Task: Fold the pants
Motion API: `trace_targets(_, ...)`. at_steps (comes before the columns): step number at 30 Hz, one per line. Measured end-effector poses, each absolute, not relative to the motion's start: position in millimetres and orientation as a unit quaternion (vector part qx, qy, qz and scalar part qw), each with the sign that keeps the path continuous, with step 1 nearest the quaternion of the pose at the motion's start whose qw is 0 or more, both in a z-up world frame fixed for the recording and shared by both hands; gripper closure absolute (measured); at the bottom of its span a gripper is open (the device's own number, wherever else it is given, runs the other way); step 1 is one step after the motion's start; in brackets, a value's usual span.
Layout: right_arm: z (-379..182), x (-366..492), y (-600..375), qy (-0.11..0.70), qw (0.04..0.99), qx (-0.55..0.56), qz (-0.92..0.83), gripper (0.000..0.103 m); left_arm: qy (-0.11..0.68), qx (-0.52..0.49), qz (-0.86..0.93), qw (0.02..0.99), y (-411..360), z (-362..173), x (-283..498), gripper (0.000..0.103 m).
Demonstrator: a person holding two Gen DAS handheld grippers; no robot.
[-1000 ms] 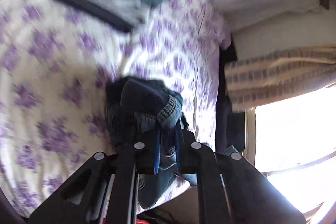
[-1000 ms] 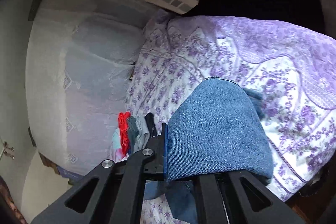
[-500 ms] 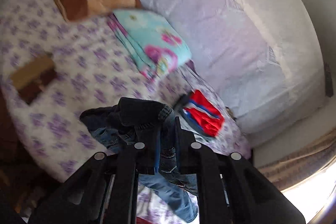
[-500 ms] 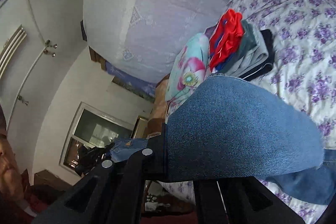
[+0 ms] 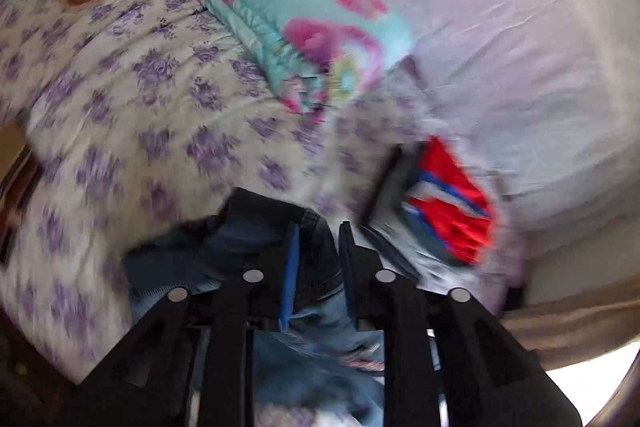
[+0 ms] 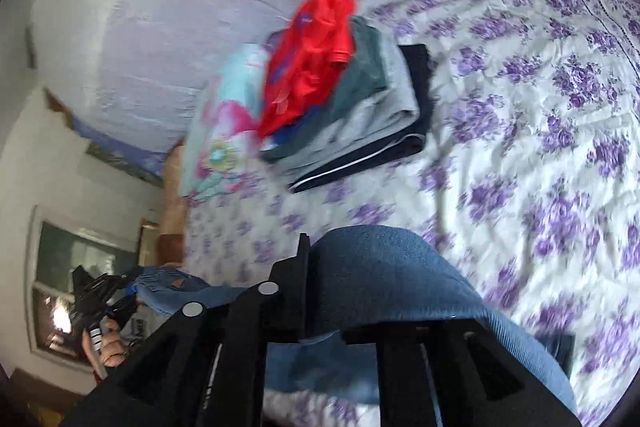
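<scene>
I hold blue denim pants in both grippers above a bed. My left gripper (image 5: 318,239) is shut on a bunched dark part of the pants (image 5: 256,227); the rest hangs below it. My right gripper (image 6: 320,267) is shut on the pants, and the blue denim (image 6: 392,279) drapes over its right finger and hides the tip. In the right wrist view the left gripper (image 6: 100,295) shows at far left, held by a hand, with denim stretching toward it.
The bed has a white sheet with purple flowers (image 6: 540,107). A stack of folded clothes with a red item on top (image 6: 344,95) lies near a turquoise flowered pillow (image 5: 304,15). A wall (image 5: 500,27) runs behind the bed. A window (image 6: 76,279) shows at left.
Both views have swung downward toward the bed and the clothes stack. The pants stay gripped in both grippers and are lower over the sheet.
</scene>
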State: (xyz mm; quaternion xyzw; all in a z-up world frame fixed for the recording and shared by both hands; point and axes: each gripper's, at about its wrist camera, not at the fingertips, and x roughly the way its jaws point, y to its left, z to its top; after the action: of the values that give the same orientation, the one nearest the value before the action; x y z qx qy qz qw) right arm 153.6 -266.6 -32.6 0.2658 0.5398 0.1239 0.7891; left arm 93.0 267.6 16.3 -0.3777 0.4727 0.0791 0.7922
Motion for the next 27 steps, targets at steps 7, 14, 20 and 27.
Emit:
trace_targets(7,-27,59,-338,0.451,0.841,0.29,0.071,0.049,0.513,-0.347,0.096,0.779,284,-34,75,0.038)
trace_targets(14,-115,-18,-405,0.465,0.775,0.428,-0.025,0.049,0.526,-0.394,0.144,0.74,326,-77,-16,0.036)
trace_targets(20,-166,29,-382,0.516,0.745,0.422,-0.033,0.046,0.565,-0.412,0.144,0.7,311,-114,-31,0.035)
trace_targets(27,-76,92,-433,0.436,0.841,0.311,-0.076,0.089,0.577,-0.421,0.137,0.686,278,-130,-40,0.019)
